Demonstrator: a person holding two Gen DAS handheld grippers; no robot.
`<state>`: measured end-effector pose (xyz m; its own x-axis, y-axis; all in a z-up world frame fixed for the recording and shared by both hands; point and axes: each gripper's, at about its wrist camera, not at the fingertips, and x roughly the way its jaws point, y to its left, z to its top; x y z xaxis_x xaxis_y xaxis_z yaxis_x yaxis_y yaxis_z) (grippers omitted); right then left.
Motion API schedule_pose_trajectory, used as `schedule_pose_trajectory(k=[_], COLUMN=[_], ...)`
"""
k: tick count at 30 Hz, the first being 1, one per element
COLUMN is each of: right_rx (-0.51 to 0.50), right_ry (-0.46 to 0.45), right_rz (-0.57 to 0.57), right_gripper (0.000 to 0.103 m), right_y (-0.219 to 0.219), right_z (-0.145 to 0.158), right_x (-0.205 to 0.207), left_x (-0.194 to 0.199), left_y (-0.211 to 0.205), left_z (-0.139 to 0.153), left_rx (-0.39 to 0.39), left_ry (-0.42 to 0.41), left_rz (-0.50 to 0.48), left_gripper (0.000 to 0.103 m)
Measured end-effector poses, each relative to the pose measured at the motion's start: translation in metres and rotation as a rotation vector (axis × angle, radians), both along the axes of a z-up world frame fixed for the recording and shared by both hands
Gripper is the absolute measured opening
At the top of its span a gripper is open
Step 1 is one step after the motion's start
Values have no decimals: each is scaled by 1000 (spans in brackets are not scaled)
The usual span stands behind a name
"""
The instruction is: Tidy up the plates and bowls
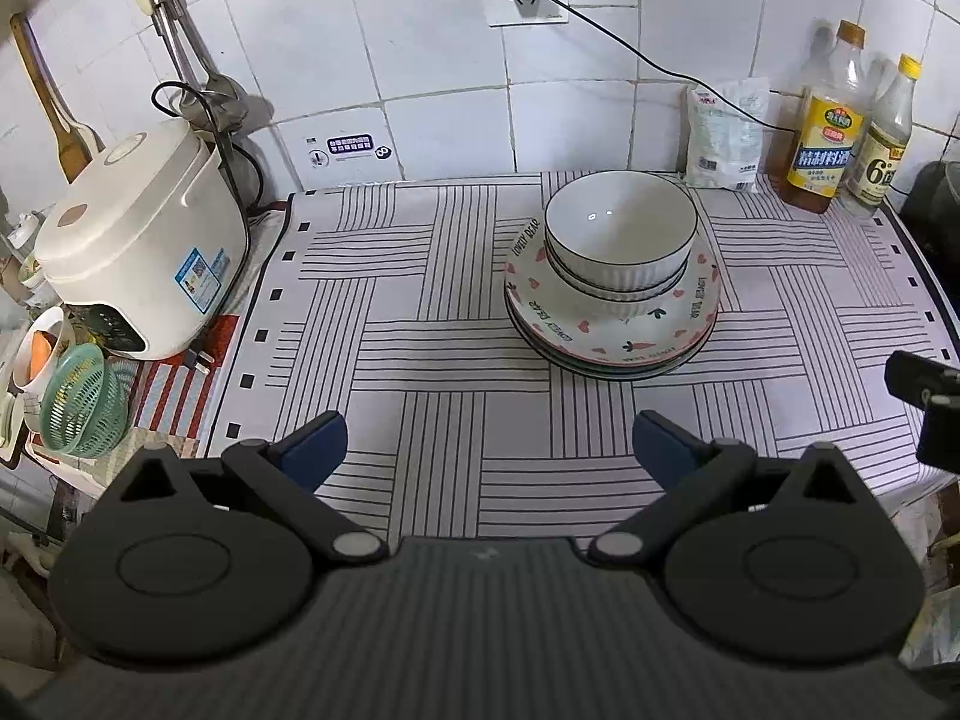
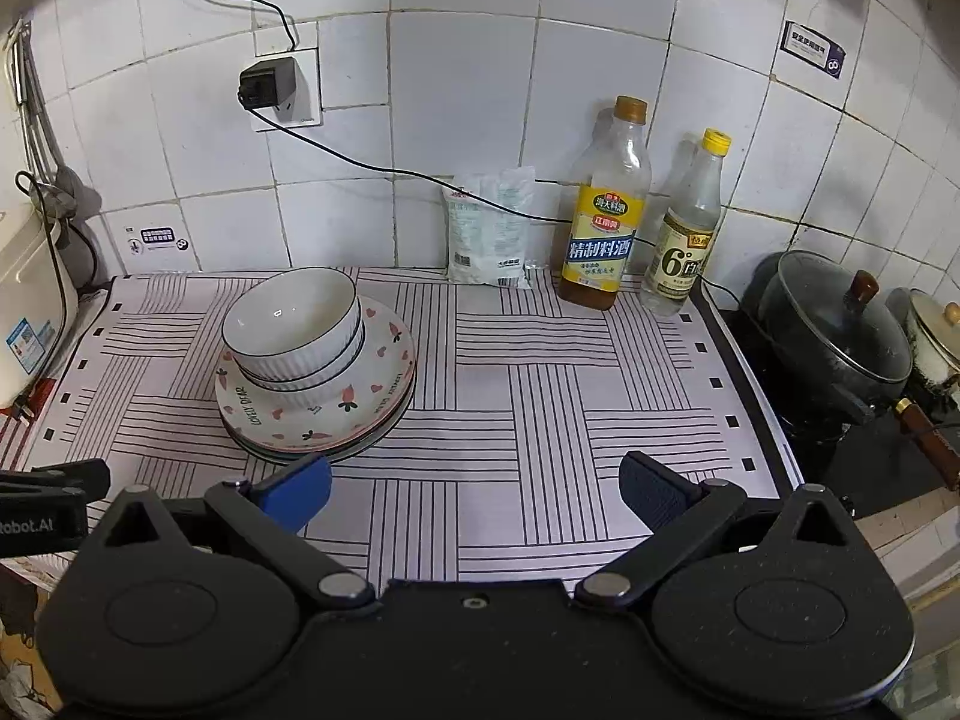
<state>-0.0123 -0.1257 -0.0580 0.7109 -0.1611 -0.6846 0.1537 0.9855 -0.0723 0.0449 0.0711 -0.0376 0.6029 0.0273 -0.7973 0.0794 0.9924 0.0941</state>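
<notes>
White ribbed bowls (image 1: 621, 234) are nested on a stack of plates; the top plate (image 1: 606, 333) has carrots, hearts and "LOVELY BEAR" lettering. The stack sits on the striped cloth (image 1: 420, 324). My left gripper (image 1: 489, 447) is open and empty, below and left of the stack, near the front edge. In the right wrist view the bowls (image 2: 294, 324) and plates (image 2: 318, 414) lie at left. My right gripper (image 2: 474, 489) is open and empty, its left finger (image 2: 294, 495) just in front of the plates' rim.
A rice cooker (image 1: 138, 246) and a green basket (image 1: 84, 402) stand at left. Two bottles (image 2: 606, 210) and a white bag (image 2: 489, 234) stand against the tiled wall. A lidded pot (image 2: 840, 336) sits on the stove at right. A cable runs from the wall plug (image 2: 267, 84).
</notes>
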Motion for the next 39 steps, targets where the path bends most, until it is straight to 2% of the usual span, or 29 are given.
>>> schedule_pose_trajectory(k=[17, 27, 39], right_rx=[0, -4, -8], right_ry=[25, 8, 14], right_rz=[-40, -38, -37], right_gripper=[103, 103, 103], right_y=[-6, -10, -11], right_z=[-7, -7, -10], right_x=[2, -2, -3], left_x=[-1, -9, -11], left_y=[-6, -9, -12], left_z=[-3, 2, 1], left_rx=[-19, -4, 9], left_ry=[11, -69, -102], left_rz=[-12, -3, 0], left_gripper=[103, 103, 103])
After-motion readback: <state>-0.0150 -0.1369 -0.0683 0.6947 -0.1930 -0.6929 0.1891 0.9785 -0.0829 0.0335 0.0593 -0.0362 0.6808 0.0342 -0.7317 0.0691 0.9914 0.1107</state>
